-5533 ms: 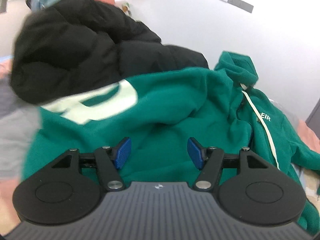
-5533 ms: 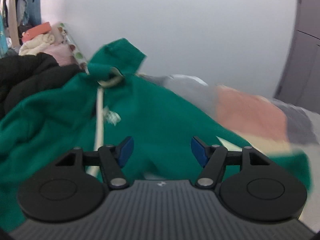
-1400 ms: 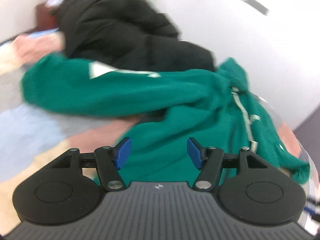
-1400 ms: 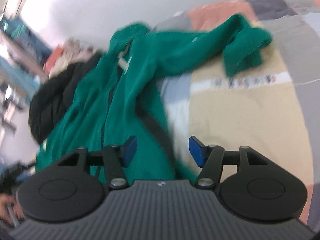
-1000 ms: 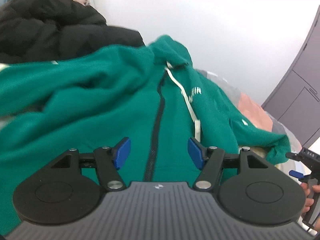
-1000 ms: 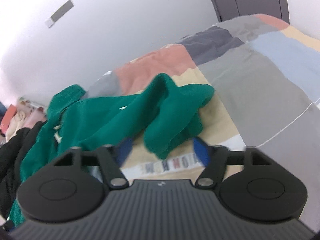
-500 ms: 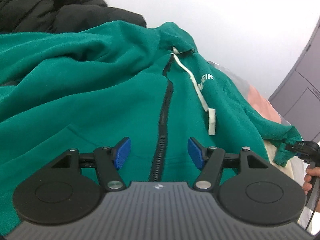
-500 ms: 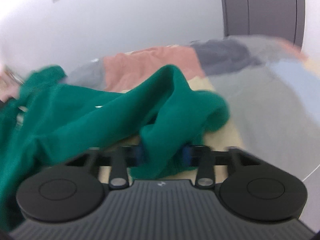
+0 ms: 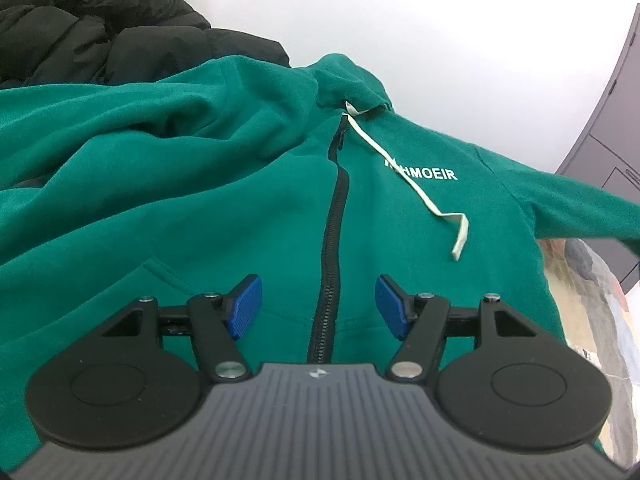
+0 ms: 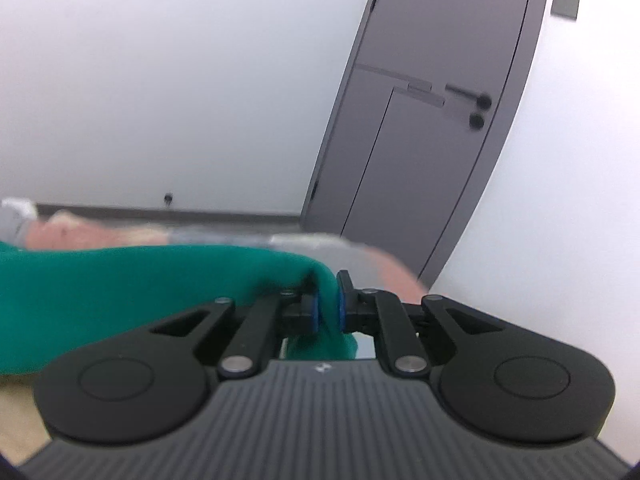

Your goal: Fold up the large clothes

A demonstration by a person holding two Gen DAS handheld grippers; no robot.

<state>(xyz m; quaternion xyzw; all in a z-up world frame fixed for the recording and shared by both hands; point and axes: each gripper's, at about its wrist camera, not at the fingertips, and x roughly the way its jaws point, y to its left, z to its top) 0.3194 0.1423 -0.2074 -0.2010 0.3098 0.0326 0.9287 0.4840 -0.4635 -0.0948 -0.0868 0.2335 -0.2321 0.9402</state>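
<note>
Green zip hoodie (image 9: 224, 184) lies spread front-up on a patchwork bedspread (image 9: 588, 304), beside a black puffer jacket (image 9: 100, 36). Left gripper (image 9: 318, 306) hovers over its hem, fingers wide and empty. Right gripper (image 10: 326, 312) pinches its sleeve (image 10: 132, 288).

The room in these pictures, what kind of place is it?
Most likely a bedroom at home: a green hoodie is spread over a patchwork bedcover, a black puffer jacket is heaped by the wall, and a grey door stands nearby.
</note>
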